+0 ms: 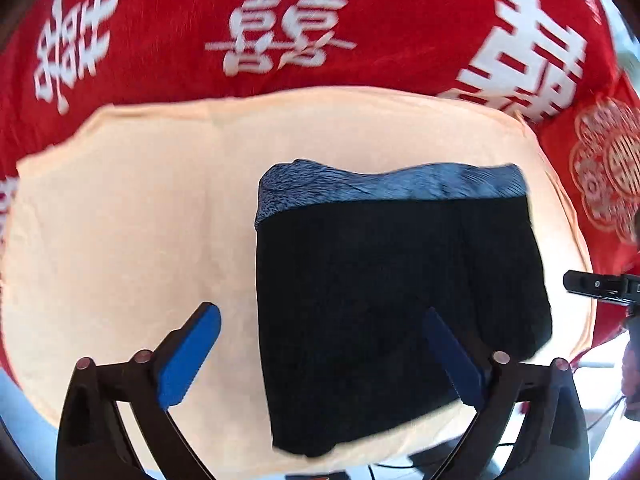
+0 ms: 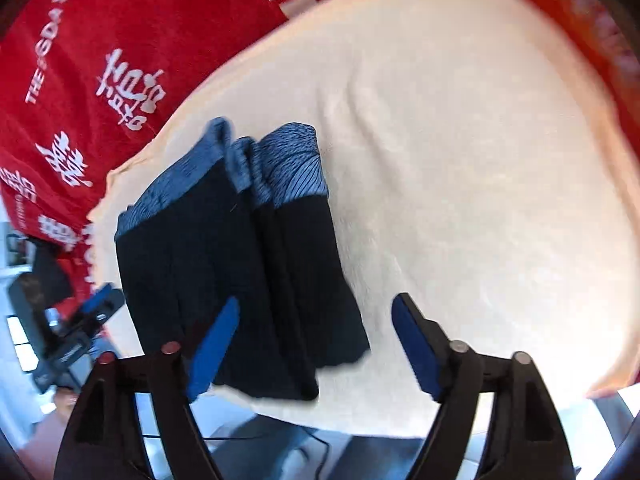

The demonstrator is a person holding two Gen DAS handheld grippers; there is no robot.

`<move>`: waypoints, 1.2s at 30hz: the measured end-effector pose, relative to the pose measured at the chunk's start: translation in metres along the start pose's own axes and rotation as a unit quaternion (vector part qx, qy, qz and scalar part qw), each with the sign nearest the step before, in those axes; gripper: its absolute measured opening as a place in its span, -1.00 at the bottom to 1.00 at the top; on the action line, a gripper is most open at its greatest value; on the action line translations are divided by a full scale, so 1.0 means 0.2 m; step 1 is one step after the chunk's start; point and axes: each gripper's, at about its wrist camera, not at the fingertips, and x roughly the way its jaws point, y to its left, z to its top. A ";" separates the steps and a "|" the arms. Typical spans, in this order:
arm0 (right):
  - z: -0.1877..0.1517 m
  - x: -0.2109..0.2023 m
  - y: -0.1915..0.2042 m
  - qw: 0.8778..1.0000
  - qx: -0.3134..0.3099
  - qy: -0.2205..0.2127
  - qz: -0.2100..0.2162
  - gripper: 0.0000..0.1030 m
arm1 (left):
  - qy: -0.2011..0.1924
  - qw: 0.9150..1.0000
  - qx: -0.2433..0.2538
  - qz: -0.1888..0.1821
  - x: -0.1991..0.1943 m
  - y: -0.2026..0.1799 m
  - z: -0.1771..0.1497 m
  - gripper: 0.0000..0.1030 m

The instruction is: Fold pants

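- Blue-padded fingers of the left gripper [image 1: 320, 360] stand spread wide and hold nothing; the left pad [image 1: 188, 360] hangs over bare towel, the right pad [image 1: 452, 360] over dark cloth, neither pressing on it.
- Ahead of that tool, slightly to its right, lie the folded black pants with a blue patterned waistband [image 1: 400, 300], a compact rectangle, waistband at the far edge.
- Beneath them: a pale peach terry towel [image 1: 120, 220], itself spread on a red cloth printed with white characters [image 1: 160, 40].
- The right gripper [image 2: 316, 344] is likewise wide open and empty; its left pad [image 2: 212, 352] overlaps the pants' near edge in view, its right pad [image 2: 416, 352] is over towel.
- From this tool the pants [image 2: 240, 260] lie ahead and to the left, showing several stacked layers.
- Judgement: the fold looks finished or nearly so. To end well, lift both tools straight clear so no pad snags a layer; if edges look uneven, nip only the near corners and square them against the waistband.
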 end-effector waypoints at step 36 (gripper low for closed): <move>-0.80 -0.53 0.62 0.991 0.011 -0.071 -0.112 0.99 | -0.021 0.971 0.236 0.034 -0.64 -0.36 -0.30 0.98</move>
